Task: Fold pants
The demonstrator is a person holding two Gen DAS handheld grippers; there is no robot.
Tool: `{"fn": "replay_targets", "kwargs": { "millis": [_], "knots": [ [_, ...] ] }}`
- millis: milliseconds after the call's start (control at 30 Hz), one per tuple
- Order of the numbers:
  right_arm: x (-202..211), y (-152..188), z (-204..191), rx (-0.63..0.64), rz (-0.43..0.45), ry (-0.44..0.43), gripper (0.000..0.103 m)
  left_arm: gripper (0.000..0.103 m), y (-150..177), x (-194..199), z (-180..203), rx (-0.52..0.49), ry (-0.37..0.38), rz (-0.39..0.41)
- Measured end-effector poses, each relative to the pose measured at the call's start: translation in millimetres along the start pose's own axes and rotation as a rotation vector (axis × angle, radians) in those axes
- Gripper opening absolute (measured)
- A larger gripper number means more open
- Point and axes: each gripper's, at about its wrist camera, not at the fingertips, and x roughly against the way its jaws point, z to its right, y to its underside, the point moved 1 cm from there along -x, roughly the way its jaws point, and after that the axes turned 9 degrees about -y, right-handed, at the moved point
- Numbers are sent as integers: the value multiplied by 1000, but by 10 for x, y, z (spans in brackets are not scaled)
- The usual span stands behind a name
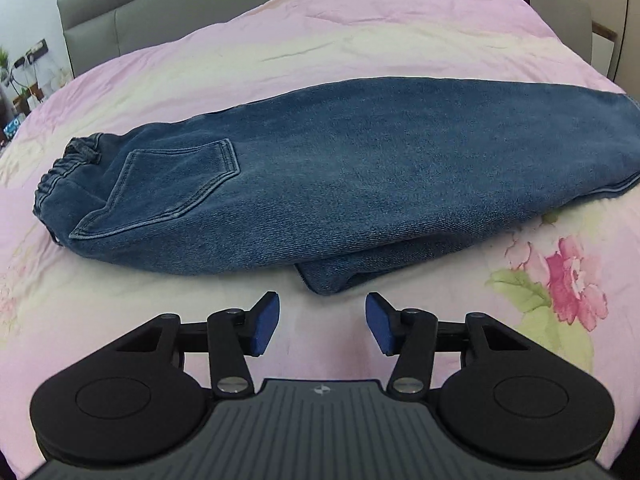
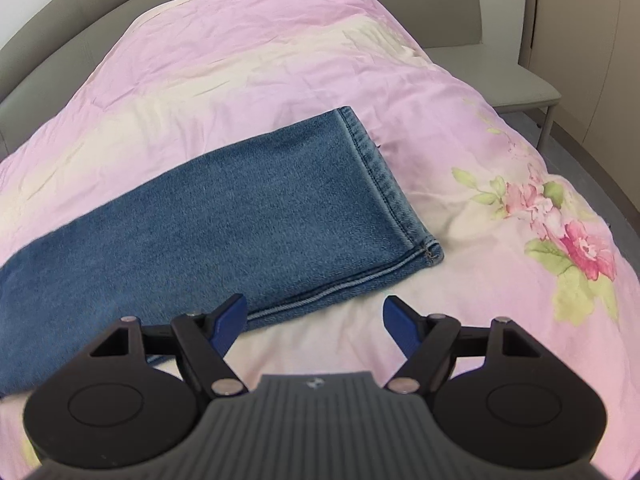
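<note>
A: Condition and location of the pants [image 1: 340, 176]?

B: Blue denim, folded lengthwise, one leg stacked on the other. They lie flat across the bed [image 1: 320, 40], on its pink floral cover: elastic waistband at the left, back pocket [image 1: 176, 188] beside it, hems [image 2: 384, 184] at the right.

A: Left gripper [image 1: 322, 324]?

B: Jaws apart, holding nothing, just short of the pants' near edge.

A: Right gripper [image 2: 314, 322]?

B: Jaws wide apart, empty. Its left finger overlaps the denim's near seam; contact cannot be confirmed.
</note>
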Motion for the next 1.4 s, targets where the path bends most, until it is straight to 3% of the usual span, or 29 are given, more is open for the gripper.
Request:
{"fn": "replay_targets", "kwargs": {
  "millis": [167,400,467,633,700,800,933,1133,1167,1233,1267,1400],
  "knots": [
    [26,13,97,2,25,-8,72,57,-120,-160,153,9,-42,26],
    [46,-147,521,-216,92,-58,57,22,-266,-142,120,15,-59,51],
    [-5,-198,641,-281,106,-61,53,19,-311,-53,94,19,-56,67],
    [-221,-303,881,-419,116,-36,52,15,-467,93,16,65,-53,56],
    [-319,-319,963,-477,109,-45,40,12,-499,135,-9,78,-52,42],
    [-400,-352,981,-484,107,-48,34,11,-488,135,34,38,-70,22],
    [-526,-361,1053,-543,73,-61,34,10,-311,-48,163,-14,-98,-40],
    [-597,-398,1001,-549,7,-51,42,9,-351,-34,112,42,-91,-49],
    [-658,-375,999,-576,-25,-75,47,9,-368,-38,98,50,-85,-57],
    [-748,-305,994,-623,-26,-67,47,9,-389,-56,90,63,-78,-75],
    [-762,-283,977,-627,-8,-47,43,9,-403,-58,85,69,-75,-81],
    [-666,-362,920,-597,44,-34,1,9,-414,-43,83,64,-71,-88]
  ]
}}
